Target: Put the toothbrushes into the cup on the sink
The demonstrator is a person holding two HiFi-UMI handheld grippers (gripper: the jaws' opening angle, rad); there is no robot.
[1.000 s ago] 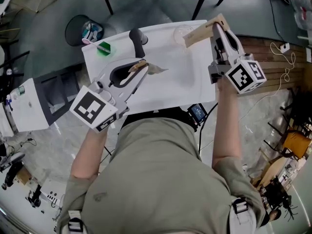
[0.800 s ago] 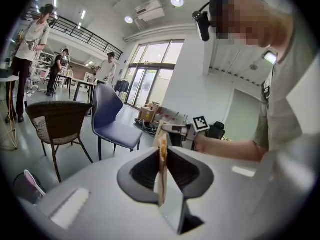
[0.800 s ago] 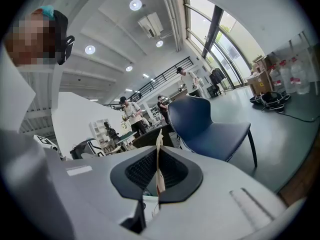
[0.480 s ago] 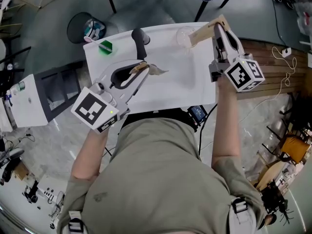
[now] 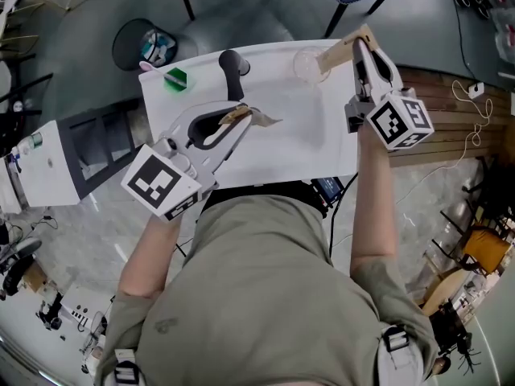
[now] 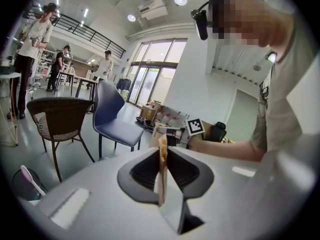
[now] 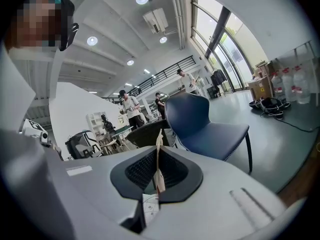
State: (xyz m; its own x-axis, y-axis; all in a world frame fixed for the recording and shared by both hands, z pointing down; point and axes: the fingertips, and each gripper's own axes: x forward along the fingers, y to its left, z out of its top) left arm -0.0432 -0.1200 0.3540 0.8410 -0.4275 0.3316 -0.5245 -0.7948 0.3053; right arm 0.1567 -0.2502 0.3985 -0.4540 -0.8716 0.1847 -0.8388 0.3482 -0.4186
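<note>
We have the right gripper (image 5: 360, 48) clenched on a flat brown pack (image 5: 338, 52), which we take to be 1 of the toothbrushes in its paper wrapper. In the right gripper view the pack (image 7: 158, 176) stands edge-on between the pads, pinched thin. From the head view its free end sits at the rim of the clear cup (image 5: 306, 64), which stands at the far edge of the white sink (image 5: 298, 147), beside the black tap (image 5: 233, 69). The step in hand, as we judge it, is getting that end down inside the cup. To do it well, we should tip the pack steeper so the low end points into the mouth instead of lying across the rim. We should then lower it until the end is well inside, and only then let the jaws part. A light cup like this could slide or topple if the pack pushes sideways on the rim, so we come down from above and not from the side. Our left gripper (image 5: 232, 121) is clamped on a second brown strip (image 5: 241, 116) with a loose paper flap, held over the middle of the sink, well apart from the cup. In the left gripper view that strip (image 6: 162, 169) also sits upright between the pads. It should wait there until the cup mouth is free, so the 2 grippers do not crowd each other.
</note>
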